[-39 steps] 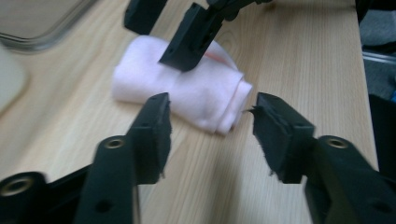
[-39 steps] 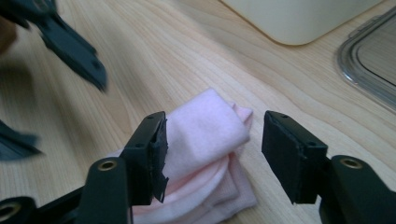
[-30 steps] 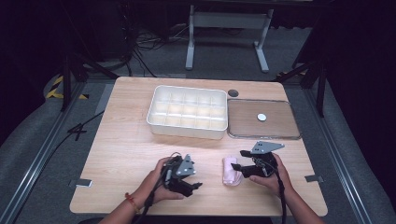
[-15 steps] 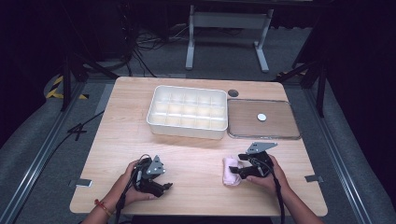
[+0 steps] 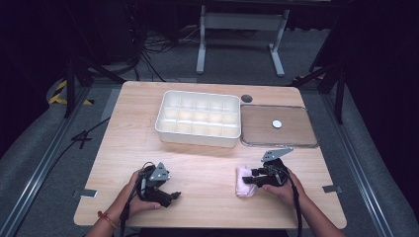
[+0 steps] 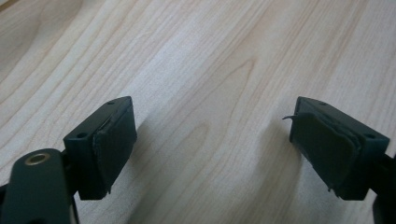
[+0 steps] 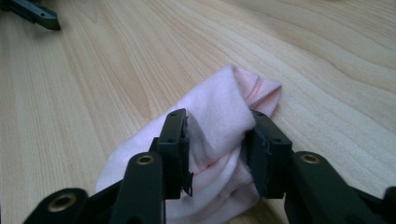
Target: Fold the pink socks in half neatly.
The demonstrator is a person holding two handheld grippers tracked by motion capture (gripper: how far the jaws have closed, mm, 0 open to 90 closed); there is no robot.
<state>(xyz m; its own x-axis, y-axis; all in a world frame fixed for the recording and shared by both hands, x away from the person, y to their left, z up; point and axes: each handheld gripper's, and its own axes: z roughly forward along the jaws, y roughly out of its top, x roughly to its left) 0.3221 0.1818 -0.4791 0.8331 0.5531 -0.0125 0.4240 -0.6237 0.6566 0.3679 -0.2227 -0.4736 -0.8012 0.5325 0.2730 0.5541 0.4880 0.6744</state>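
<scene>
Table near edge, divided tray empty, nothing sorted yet. Pink rolled cloth lies on the wood, well short of the tray. My right gripper, just closing, clamps it. Left gripper, just opening, spread and empty.
</scene>
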